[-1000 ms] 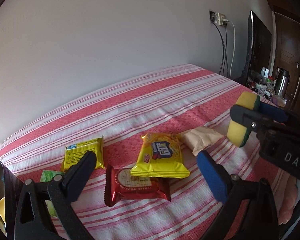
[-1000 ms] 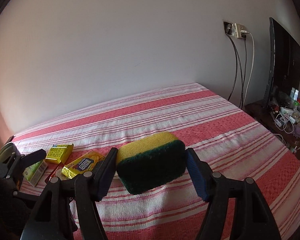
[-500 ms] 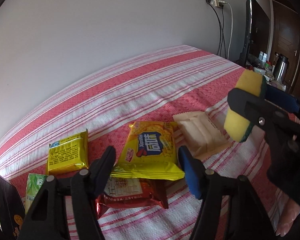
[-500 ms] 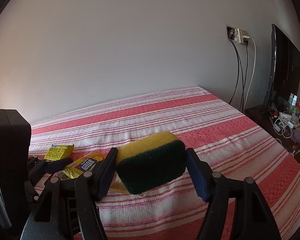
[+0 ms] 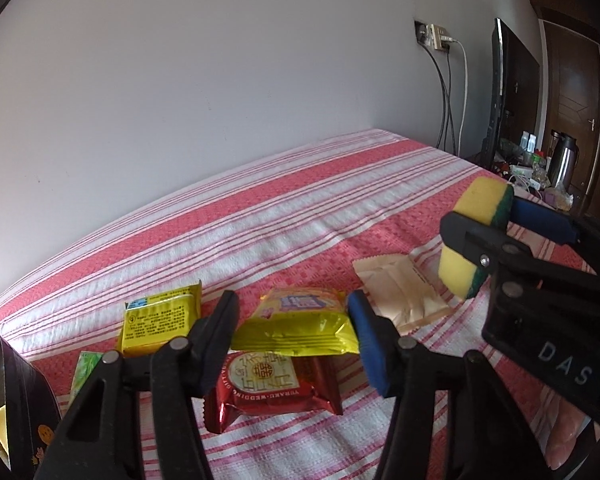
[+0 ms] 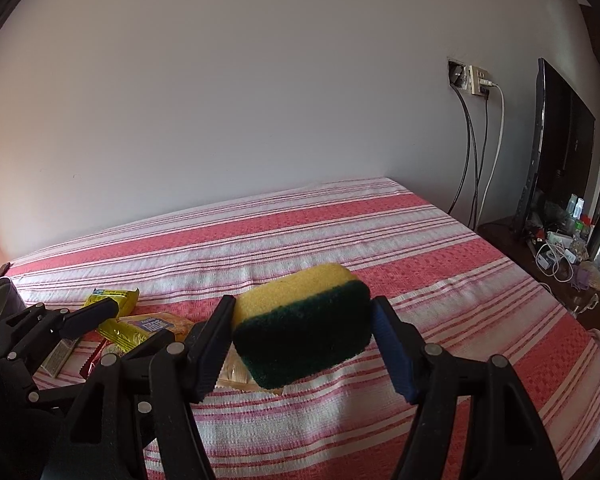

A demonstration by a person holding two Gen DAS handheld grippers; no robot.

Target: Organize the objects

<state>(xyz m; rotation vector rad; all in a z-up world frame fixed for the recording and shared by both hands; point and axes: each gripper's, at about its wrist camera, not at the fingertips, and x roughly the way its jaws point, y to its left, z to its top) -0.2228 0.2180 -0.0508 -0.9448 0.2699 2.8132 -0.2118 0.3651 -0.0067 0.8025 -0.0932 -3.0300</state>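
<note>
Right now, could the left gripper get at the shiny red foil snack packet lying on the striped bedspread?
Probably not directly: the left gripper has just been closing on the yellow snack packet, which overlaps the red foil packet's far edge. It would have to move that packet away first.

Both wrist views ride low over the striped bed (image 5: pixel 300 216), facing the white wall (image 6: pixel 260 100); the left looks close onto snack packets (image 5: pixel 296 320), shared with the right's left edge.

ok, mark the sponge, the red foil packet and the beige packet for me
sponge (image 6: pixel 304 322): right wrist view, on its dark green scouring face.
red foil packet (image 5: pixel 272 388): left wrist view, on the printed label.
beige packet (image 5: pixel 400 294): left wrist view, middle of the wrapper.
</note>
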